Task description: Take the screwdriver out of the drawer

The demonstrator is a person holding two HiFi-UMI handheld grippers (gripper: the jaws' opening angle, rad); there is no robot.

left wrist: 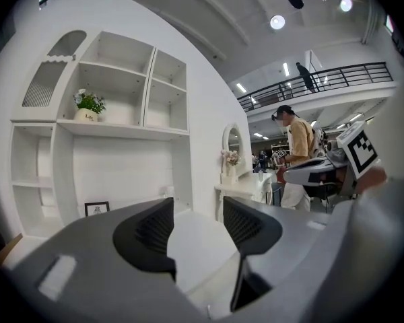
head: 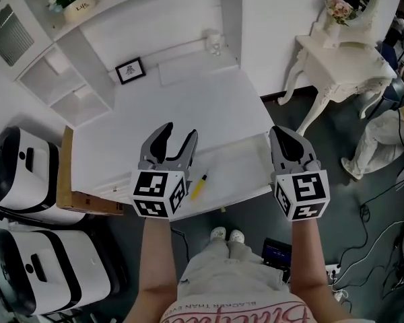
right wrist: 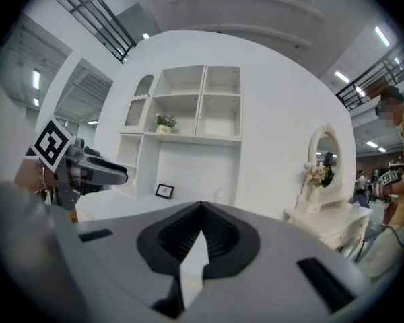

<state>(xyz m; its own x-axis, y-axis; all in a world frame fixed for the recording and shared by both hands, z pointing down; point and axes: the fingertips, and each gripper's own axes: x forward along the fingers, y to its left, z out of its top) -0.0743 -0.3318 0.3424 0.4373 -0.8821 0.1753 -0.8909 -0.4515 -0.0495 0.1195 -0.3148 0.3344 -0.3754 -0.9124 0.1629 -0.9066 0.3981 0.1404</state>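
A yellow screwdriver point(head: 199, 184) lies on the white front strip of the desk point(head: 188, 106), which looks like a pulled-out drawer point(head: 236, 170). My left gripper point(head: 178, 134) hovers just left of the screwdriver, open, with nothing between its jaws; in the left gripper view point(left wrist: 196, 210) only the white desktop shows between them. My right gripper point(head: 280, 132) is over the drawer's right end, shut and empty; in the right gripper view point(right wrist: 200, 208) its jaws meet at the tips. The screwdriver is hidden in both gripper views.
A cardboard box point(head: 70, 180) sits at the desk's left edge, with white machines point(head: 20, 173) beside it. A small picture frame point(head: 130, 70) and shelves with a flower pot point(head: 74, 2) stand at the back. A white dressing table point(head: 343, 59) is at the right; cables point(head: 384, 247) lie on the floor.
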